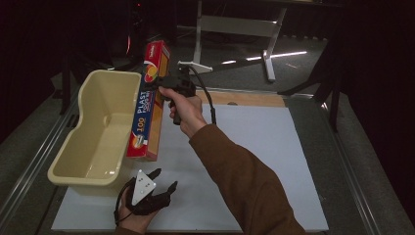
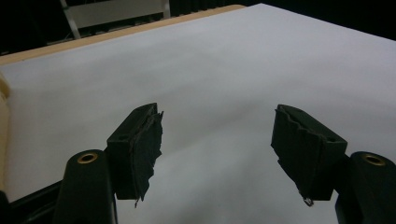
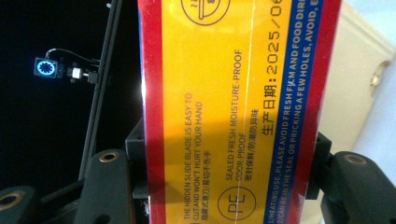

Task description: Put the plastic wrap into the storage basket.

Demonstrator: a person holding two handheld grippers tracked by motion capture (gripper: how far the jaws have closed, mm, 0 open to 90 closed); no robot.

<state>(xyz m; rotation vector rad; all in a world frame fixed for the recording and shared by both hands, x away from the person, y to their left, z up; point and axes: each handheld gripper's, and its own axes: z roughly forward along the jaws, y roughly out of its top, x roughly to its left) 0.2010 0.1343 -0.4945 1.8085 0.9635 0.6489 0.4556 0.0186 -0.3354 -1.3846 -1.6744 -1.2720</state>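
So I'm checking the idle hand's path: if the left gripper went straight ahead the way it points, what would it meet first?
Probably nothing soon: the left gripper, jaws open, looks across the bare white mat; the wooden table edge lies beyond, though depth is hard to judge.

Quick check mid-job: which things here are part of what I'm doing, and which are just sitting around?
In the job:
- plastic wrap box, clamped in the right gripper, its lower end by the tub's rim
- cream tub, nothing in it
- left gripper, open, idle over the white mat

Just around:
- white stand on the floor behind the table
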